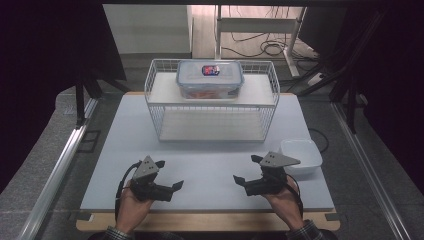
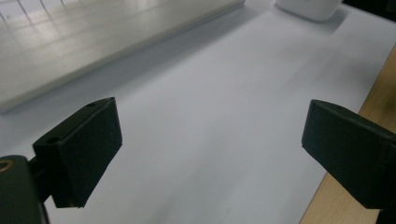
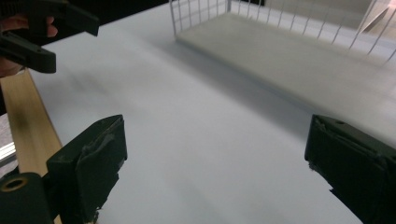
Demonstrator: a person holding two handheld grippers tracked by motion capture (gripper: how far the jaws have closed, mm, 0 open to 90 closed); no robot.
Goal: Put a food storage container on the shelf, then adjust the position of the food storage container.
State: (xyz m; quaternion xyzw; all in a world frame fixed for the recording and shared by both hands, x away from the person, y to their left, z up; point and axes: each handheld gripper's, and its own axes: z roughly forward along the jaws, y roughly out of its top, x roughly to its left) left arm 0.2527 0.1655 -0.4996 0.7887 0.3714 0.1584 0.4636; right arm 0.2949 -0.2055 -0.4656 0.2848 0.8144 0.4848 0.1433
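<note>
A white wire rack [image 1: 211,102] with two shelves stands at the back middle of the white table [image 1: 210,170]. On its top shelf rests a clear lidded food box [image 1: 210,78] with a blue label. Near the front edge, my left gripper [image 1: 170,174] and right gripper [image 1: 247,169] are each held in a hand, jaws turned inward toward one another. Both are open with nothing between the jaws. In the left gripper view the left gripper [image 2: 210,140] hovers over bare table. The right gripper [image 3: 215,158] faces the rack's lower shelf [image 3: 299,56], with the left gripper [image 3: 42,32] at the upper left.
A white square dish [image 1: 301,156] sits on the table just right of my right gripper, and the dish [image 2: 306,7] also appears far off in the left gripper view. A wooden strip [image 1: 210,221] borders the table's front. Cables lie on the floor behind the rack.
</note>
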